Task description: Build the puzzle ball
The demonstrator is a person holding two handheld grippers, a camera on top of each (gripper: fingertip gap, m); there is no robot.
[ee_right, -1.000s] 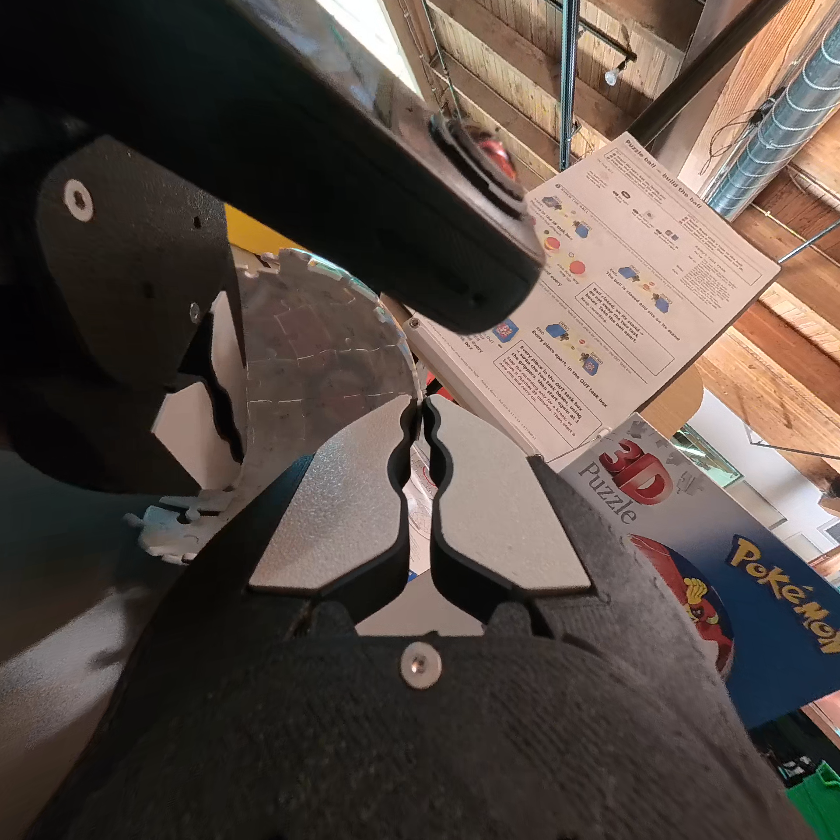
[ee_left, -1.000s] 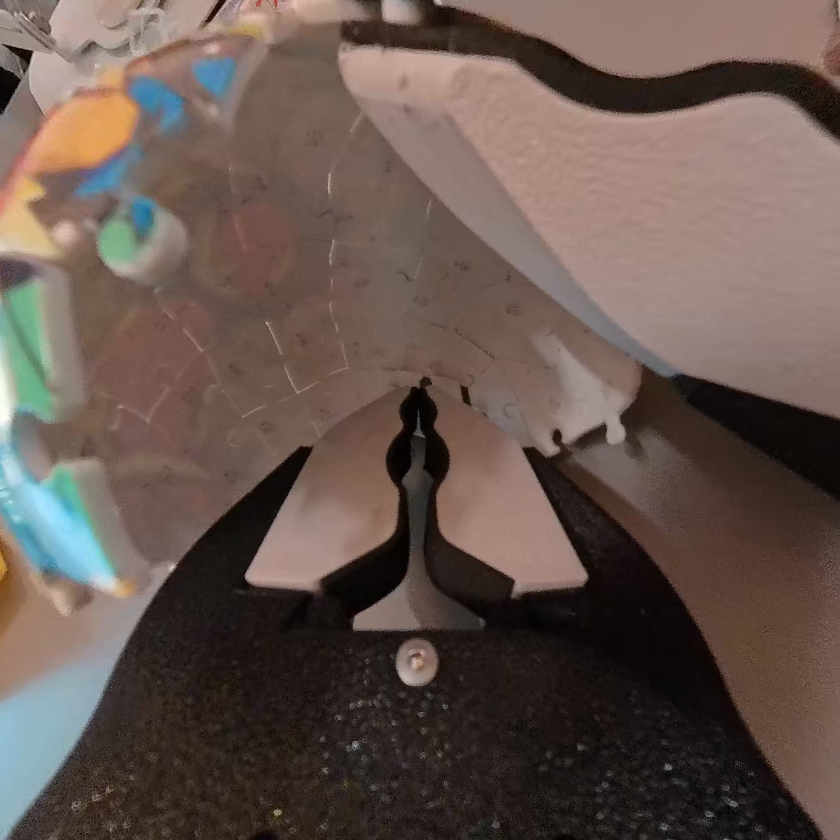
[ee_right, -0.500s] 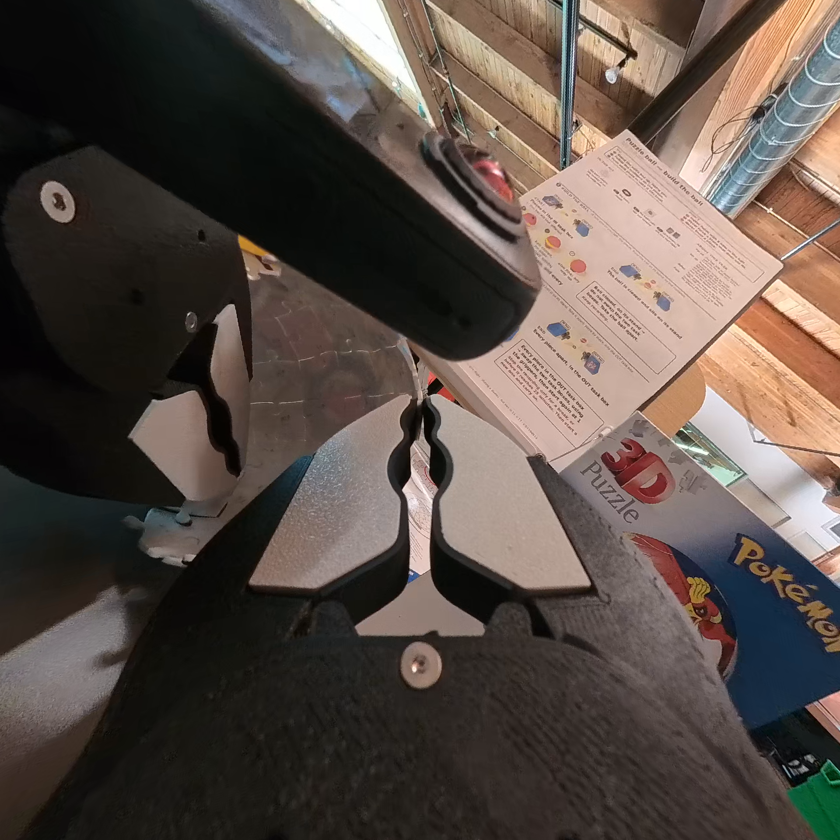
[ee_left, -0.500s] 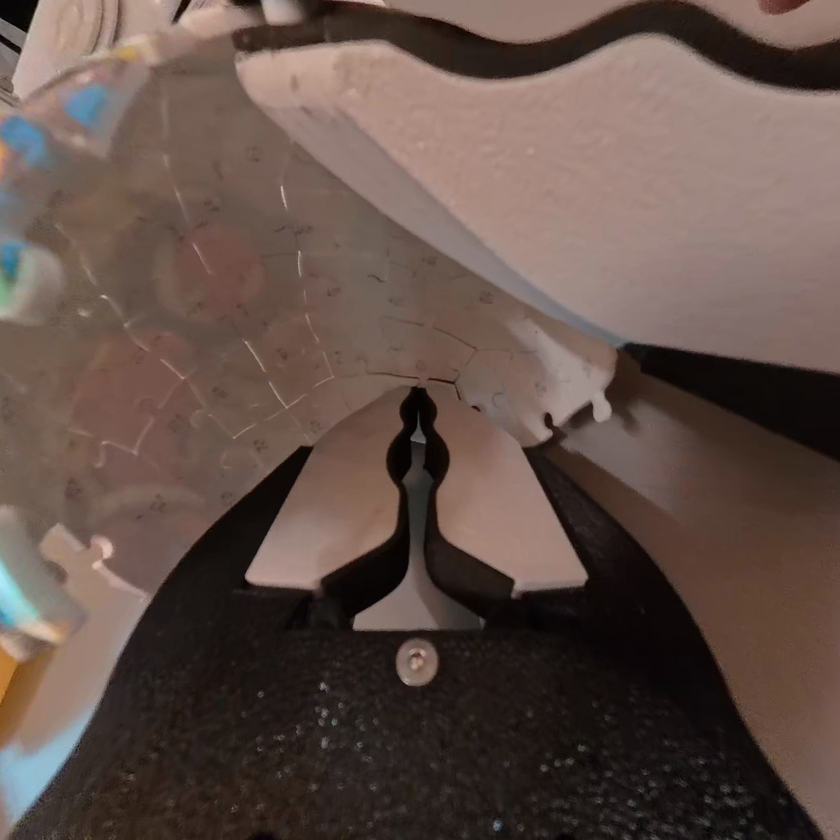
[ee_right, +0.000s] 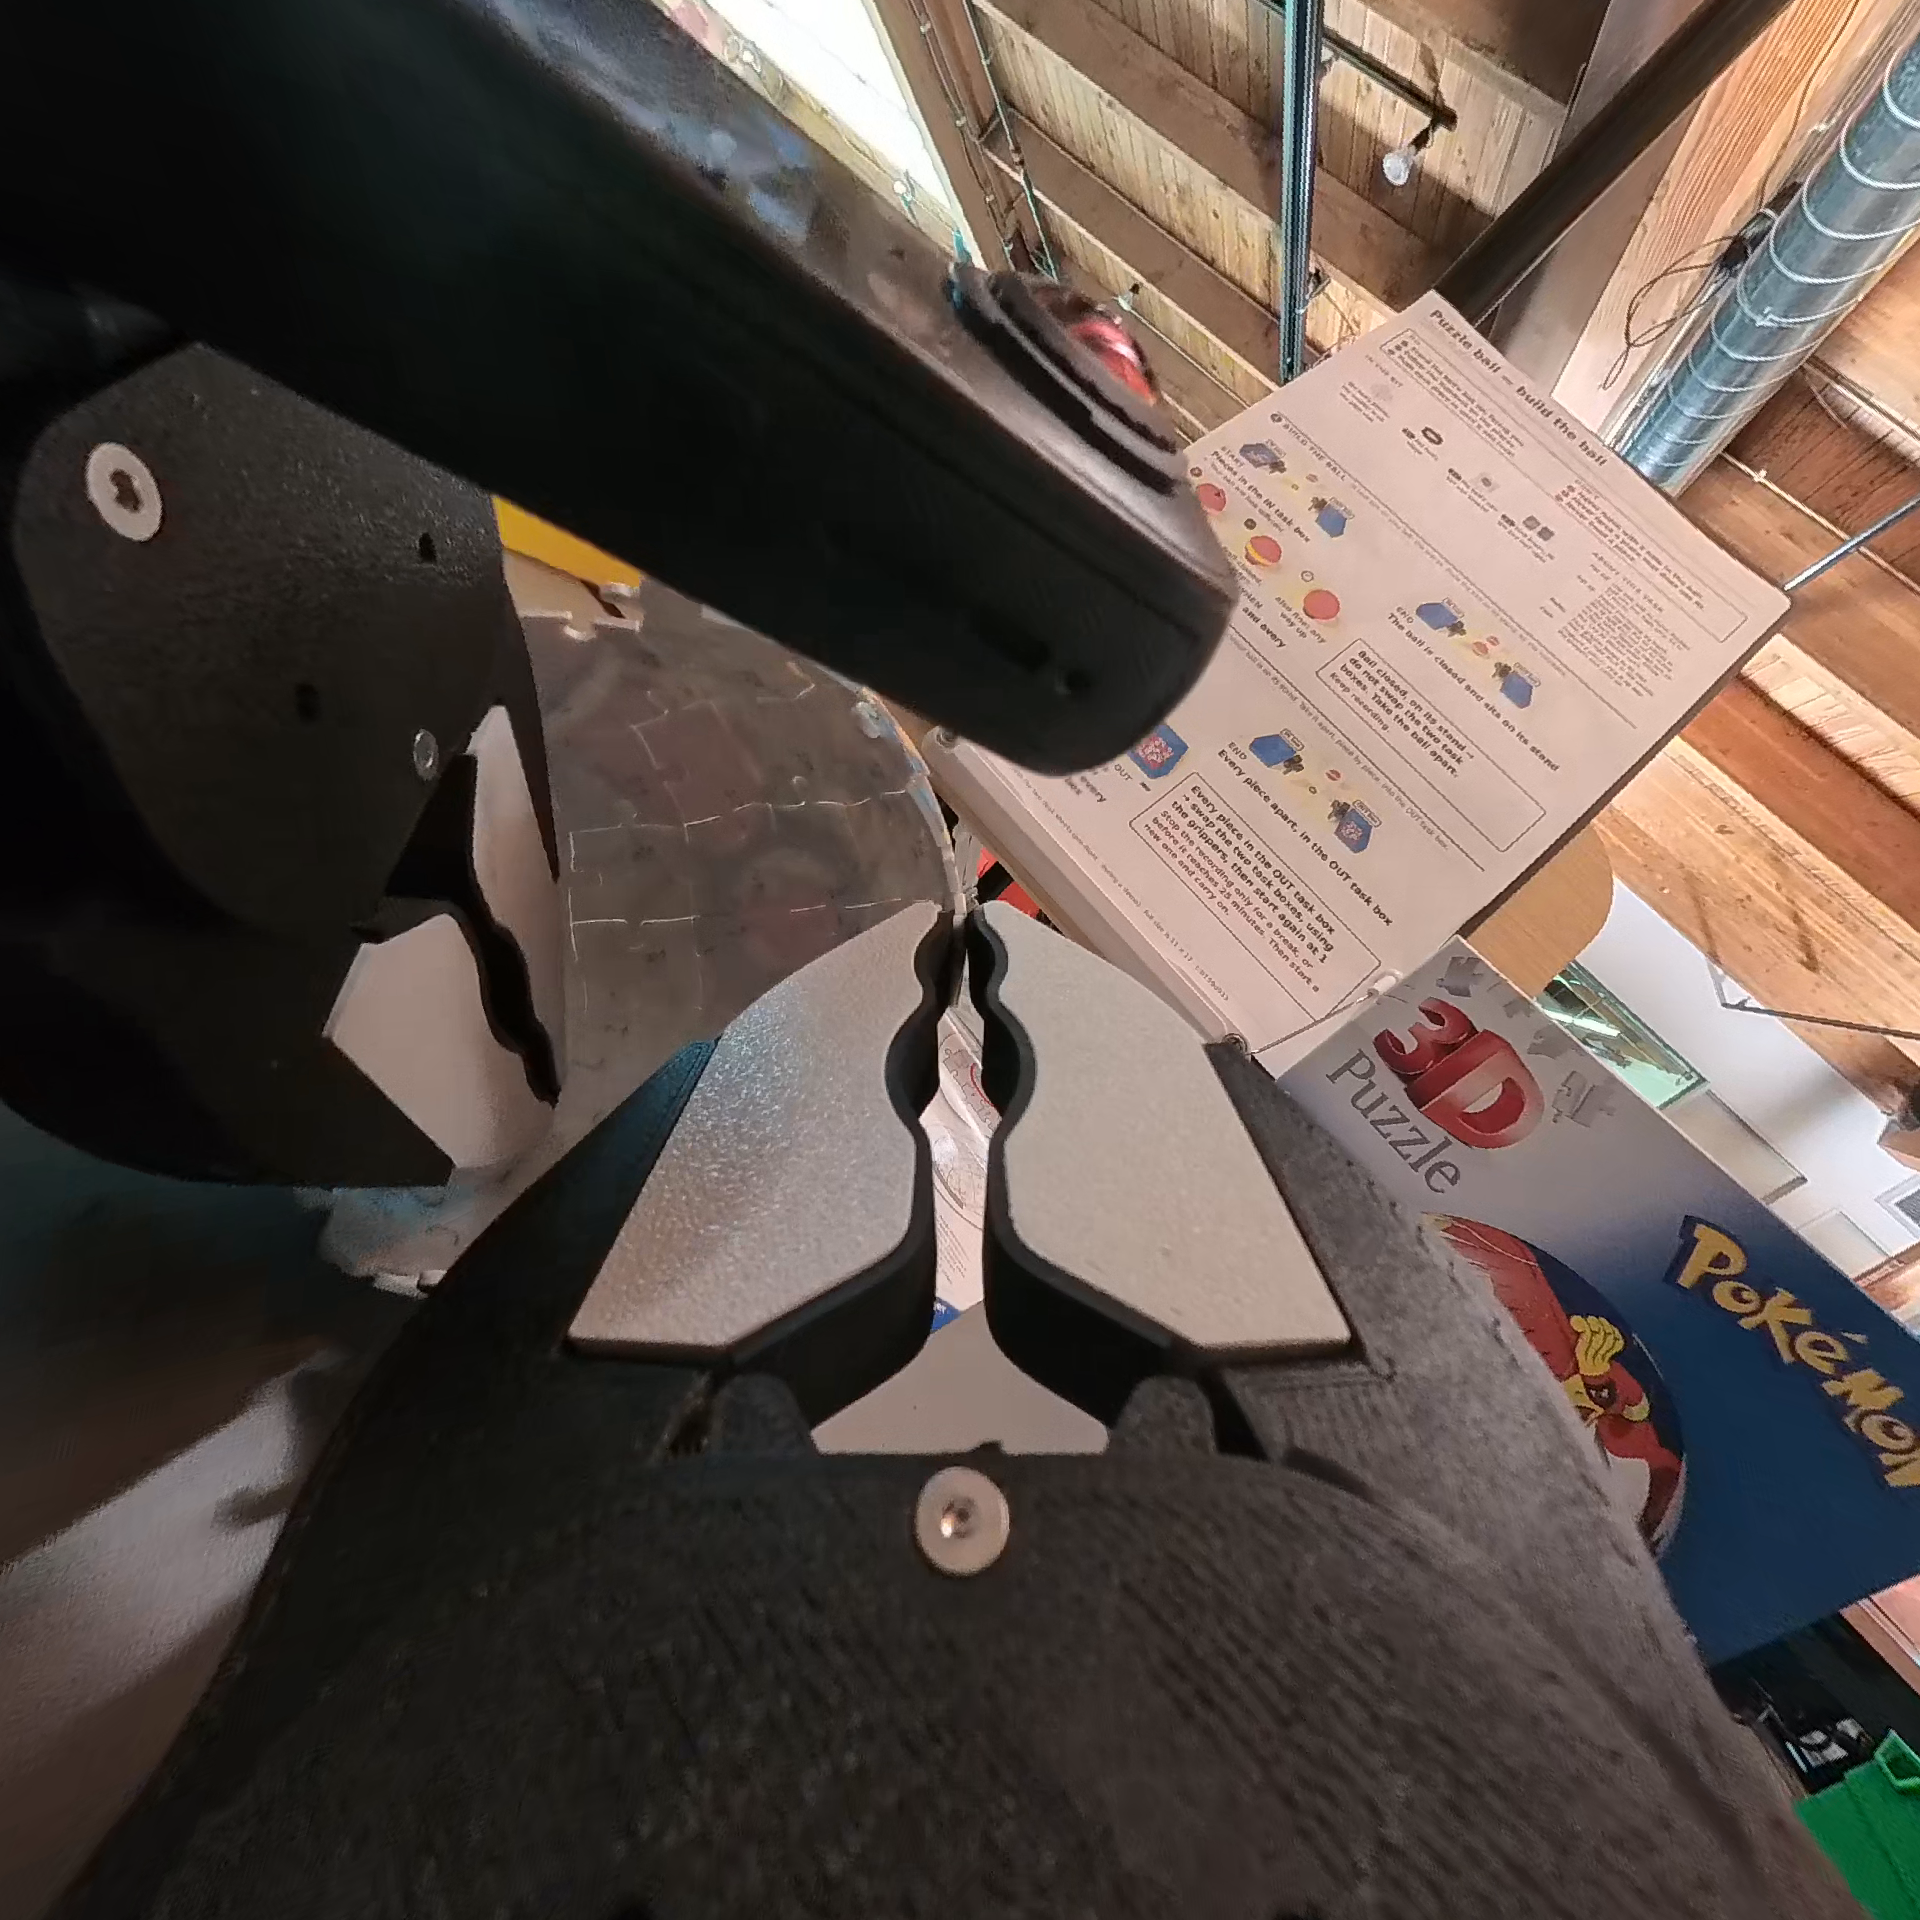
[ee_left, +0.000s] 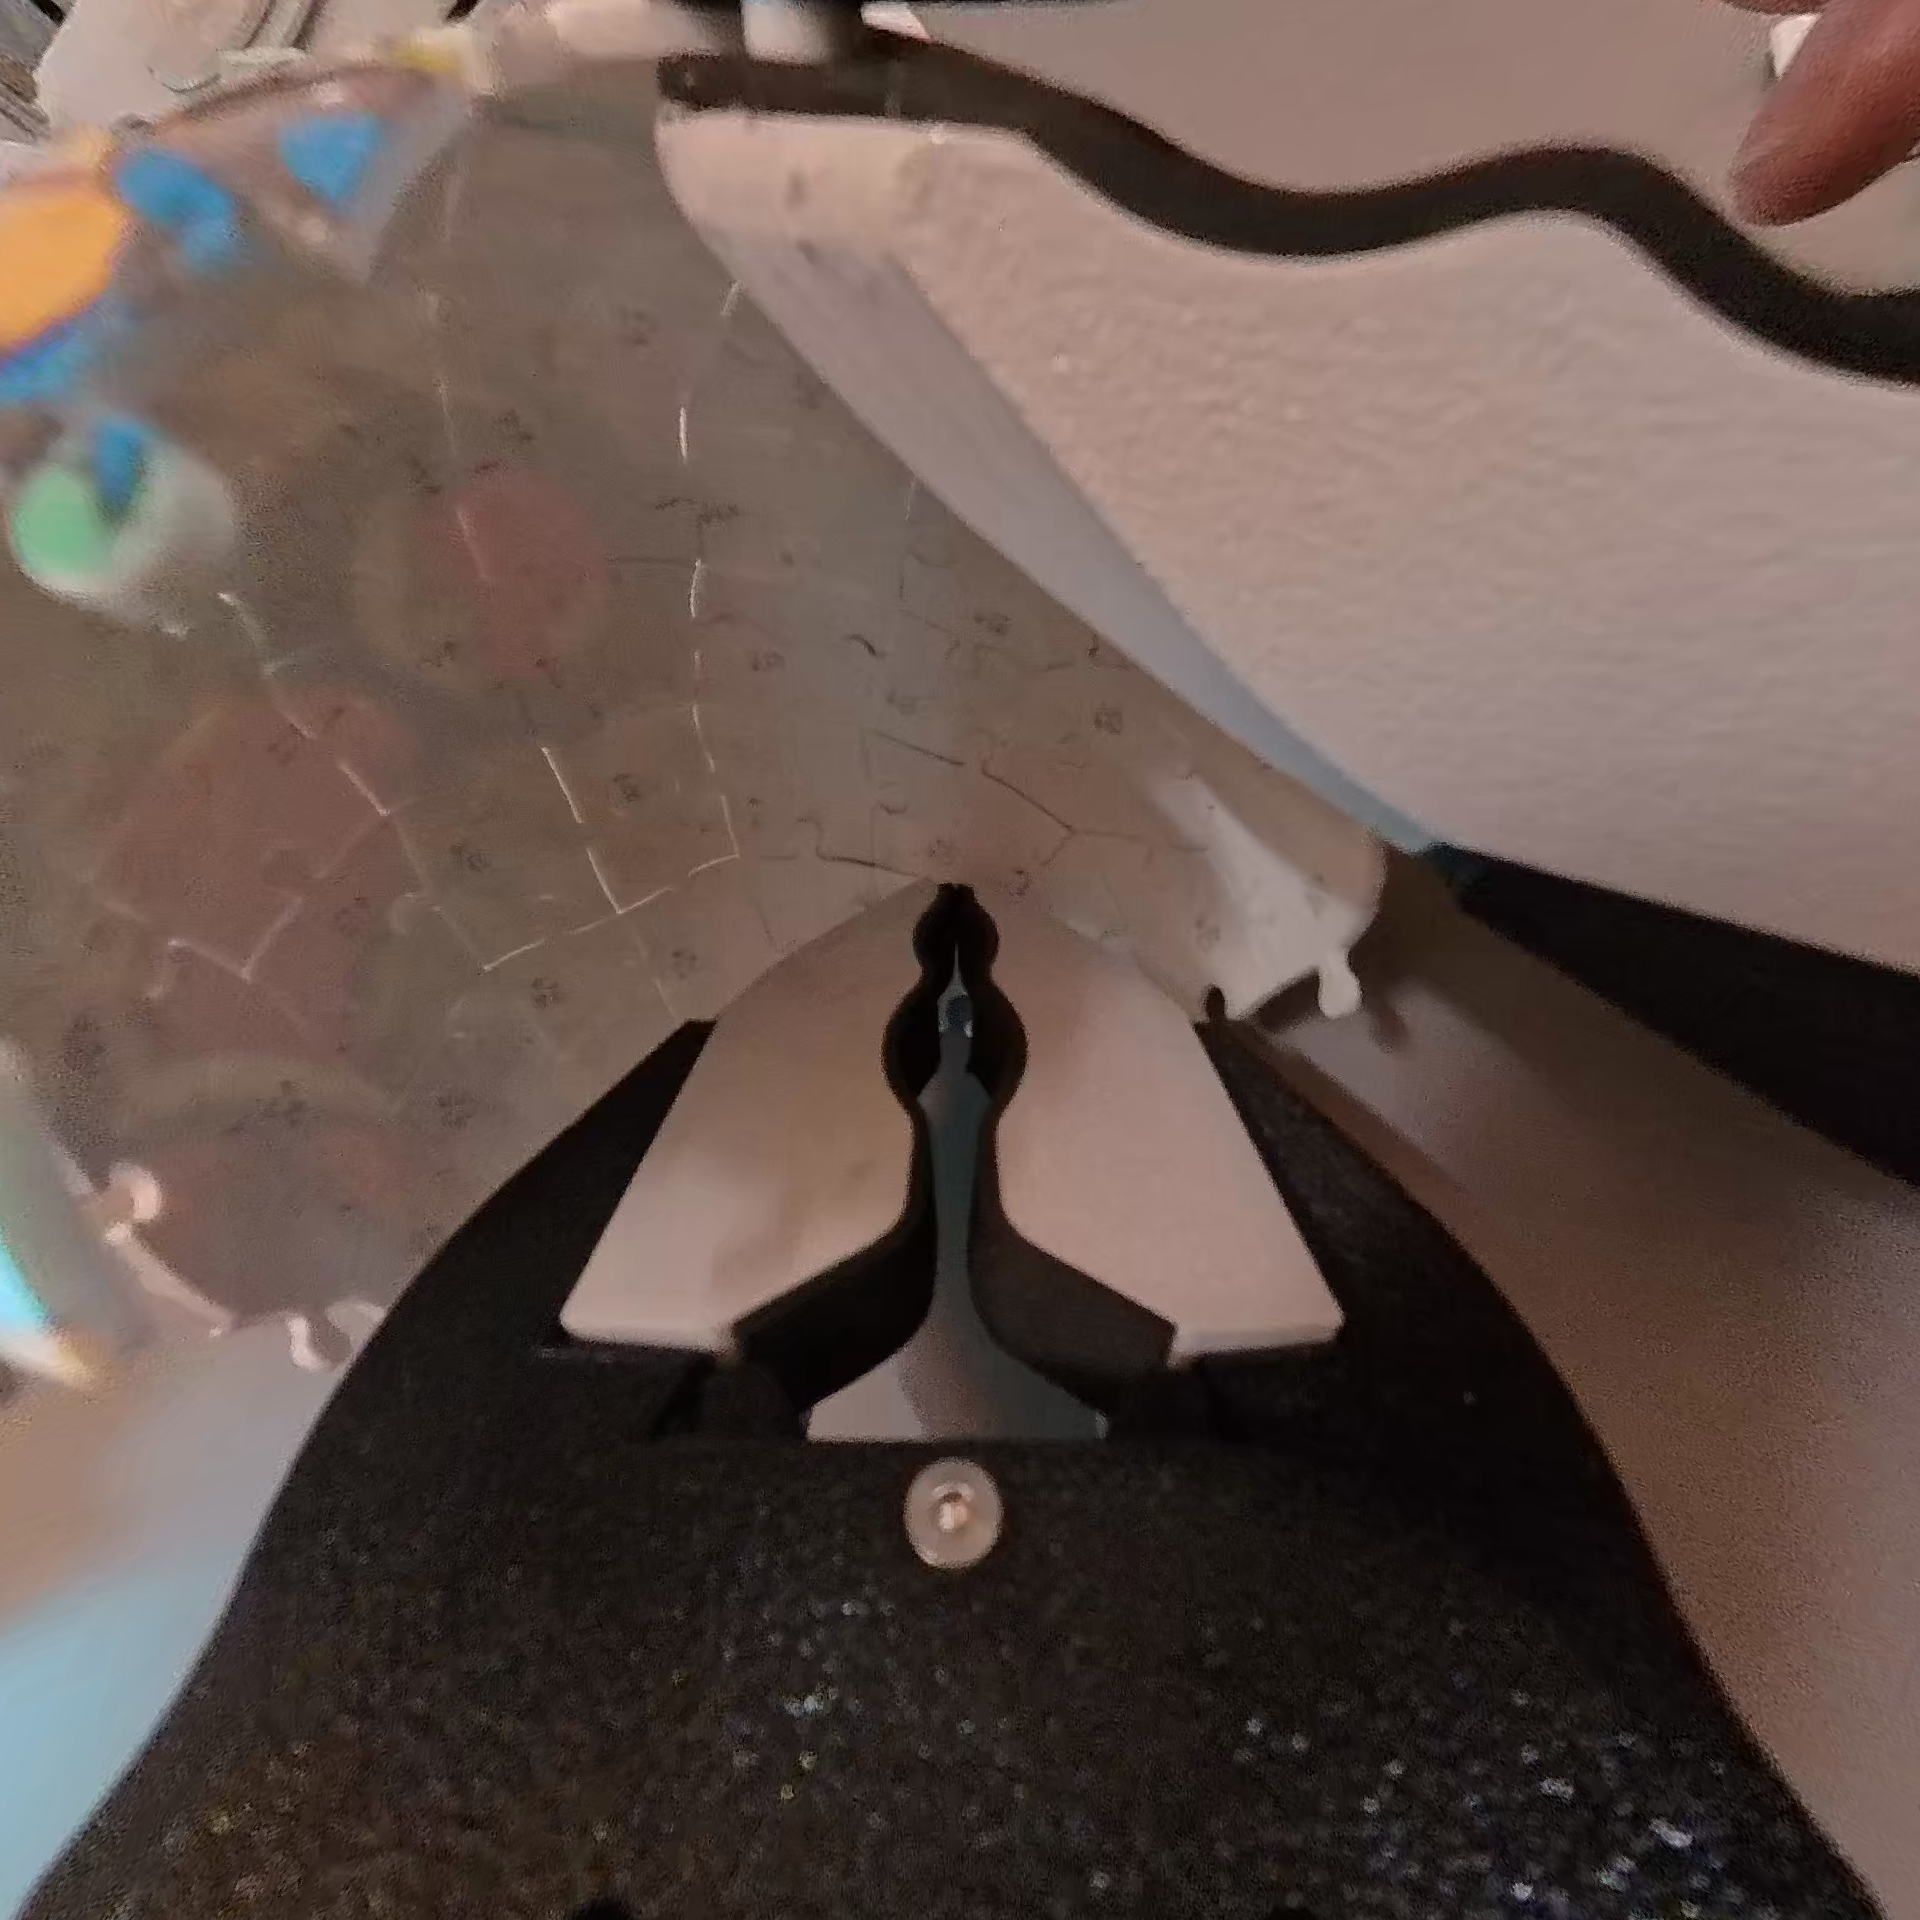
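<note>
1. Grey on its hollow inner side, the half-built puzzle ball [ee_left: 665, 727] is a curved shell of joined pieces, held up in the air between the two grippers.
2. The left gripper [ee_left: 954, 914] has its fingers pressed together at the tips, pinching the lower edge of the shell.
3. The right gripper [ee_right: 958, 920] is also closed at the tips, on the thin rim of the shell [ee_right: 748, 821], which curves away to the left of its fingers.
4. In the left wrist view the right gripper's pale finger pad [ee_left: 1455, 520] fills the upper right, lying against the shell's right edge, where white tabs [ee_left: 1288, 935] stick out.
5. In the right wrist view the left gripper's black body [ee_right: 270, 727] sits to the left, against the shell.
6. Behind stand a printed instruction sheet [ee_right: 1455, 665] and a blue puzzle box [ee_right: 1621, 1299].
7. A fingertip [ee_left: 1839, 125] shows at the top right of the left wrist view.
</note>
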